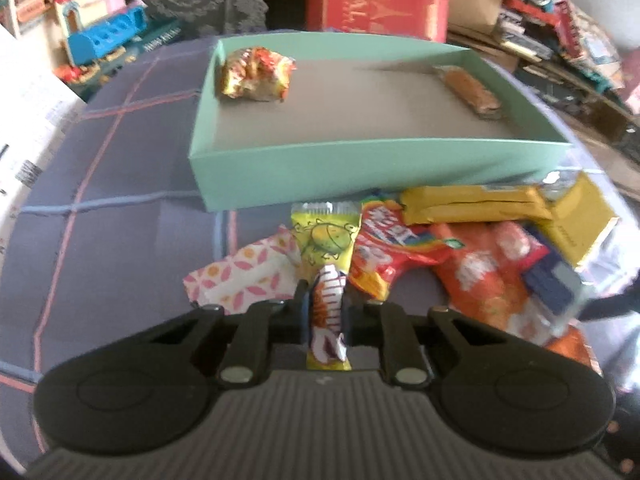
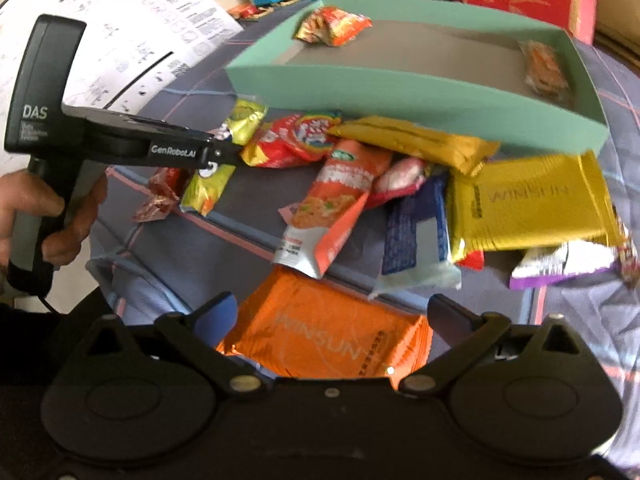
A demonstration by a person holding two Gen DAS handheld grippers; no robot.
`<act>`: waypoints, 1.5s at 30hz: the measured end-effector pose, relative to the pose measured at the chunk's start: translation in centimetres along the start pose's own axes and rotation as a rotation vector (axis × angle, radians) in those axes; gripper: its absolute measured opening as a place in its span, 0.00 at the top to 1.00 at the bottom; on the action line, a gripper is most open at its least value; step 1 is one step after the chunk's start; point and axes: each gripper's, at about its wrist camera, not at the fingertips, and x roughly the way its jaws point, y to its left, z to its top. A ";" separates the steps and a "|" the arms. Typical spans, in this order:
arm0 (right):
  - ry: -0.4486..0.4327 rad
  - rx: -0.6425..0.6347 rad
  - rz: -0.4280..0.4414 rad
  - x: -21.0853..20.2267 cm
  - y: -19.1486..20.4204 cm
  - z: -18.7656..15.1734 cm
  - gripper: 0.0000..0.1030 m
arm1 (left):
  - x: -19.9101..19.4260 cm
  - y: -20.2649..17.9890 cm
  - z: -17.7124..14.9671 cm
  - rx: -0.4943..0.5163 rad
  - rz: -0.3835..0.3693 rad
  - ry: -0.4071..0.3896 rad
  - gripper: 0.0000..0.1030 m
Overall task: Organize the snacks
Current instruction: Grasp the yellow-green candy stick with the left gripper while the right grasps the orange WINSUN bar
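Pinching a yellow-green candy packet in my left claw, low in the frame's centre, I hold it just short of the green box. That box, upper centre, holds a crumpled wrapper and a snack bar. My right claw stands wide apart over an orange packet on the checked cloth.

The green box has lots of bare floor between its two snacks. The snack pile crowds its front wall.
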 end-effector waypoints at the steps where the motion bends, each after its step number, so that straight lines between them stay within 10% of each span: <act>1: 0.002 -0.016 0.009 0.0 0.1 0.2 0.00 | -0.3 0.1 -0.1 0.009 -0.033 0.008 0.86; 12: 0.065 -0.215 0.021 1.6 1.9 -1.2 0.03 | 0.4 0.4 -1.0 0.008 -0.027 0.065 0.79; 15: 0.033 -0.252 -0.020 1.3 2.2 -1.9 0.21 | 0.6 0.2 -1.2 0.008 -0.017 0.067 0.78; 22: -0.026 0.050 0.028 0.2 -1.6 -1.4 0.38 | 0.2 -0.2 -1.7 0.010 -0.023 0.069 0.67; 33: -0.024 -0.076 -0.042 1.3 0.5 -0.9 0.36 | -0.1 -0.8 -2.3 0.037 0.001 0.059 0.85; 45: -0.039 0.135 0.048 -1.3 -0.1 -1.4 0.50 | -3.5 -0.7 -1.6 0.015 -0.047 -0.015 0.85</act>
